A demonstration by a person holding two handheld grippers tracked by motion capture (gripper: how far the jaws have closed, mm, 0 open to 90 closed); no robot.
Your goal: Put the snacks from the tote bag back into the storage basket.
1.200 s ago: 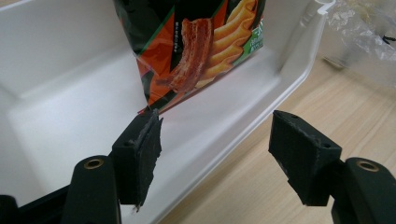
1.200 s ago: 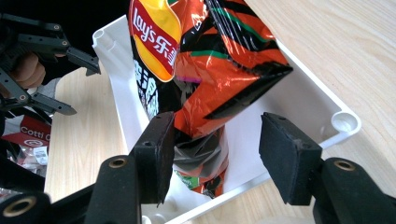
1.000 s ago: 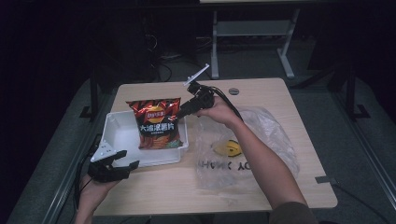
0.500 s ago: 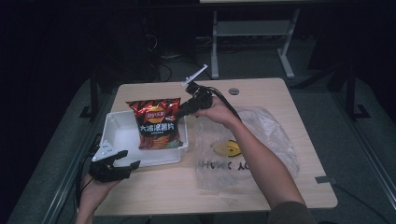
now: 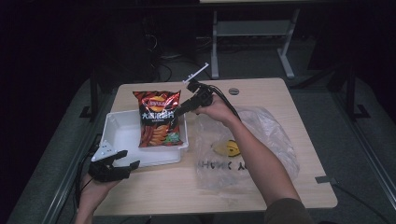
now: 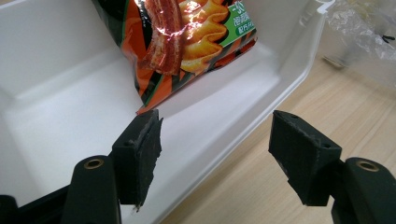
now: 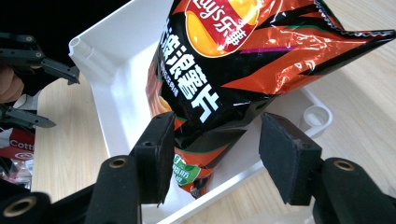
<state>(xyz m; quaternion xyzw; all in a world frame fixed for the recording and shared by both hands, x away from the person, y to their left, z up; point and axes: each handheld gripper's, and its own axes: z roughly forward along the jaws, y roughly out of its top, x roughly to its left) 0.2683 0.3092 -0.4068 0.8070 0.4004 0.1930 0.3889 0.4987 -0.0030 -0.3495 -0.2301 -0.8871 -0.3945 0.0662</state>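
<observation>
An orange and black chip bag (image 5: 158,119) stands tilted in the right half of a white plastic tray (image 5: 121,135). My right gripper (image 5: 179,111) reaches in from the right and is shut on the bag's right side. In the right gripper view its jaws (image 7: 212,149) straddle the puffy bag (image 7: 233,60) above the tray's wall (image 7: 112,79). My left gripper (image 5: 130,158) hovers at the tray's front left corner, open. Between its jaws (image 6: 215,149) I see nothing held, just the tray's rim (image 6: 289,79) beyond them and the bag's lower end (image 6: 187,42) farther in.
A crumpled clear plastic bag (image 5: 261,135) with black lettering and a yellow print lies on the wooden table (image 5: 187,191) right of the tray, under my right forearm. A round cable hole (image 5: 233,91) sits near the far edge. The floor around is dark.
</observation>
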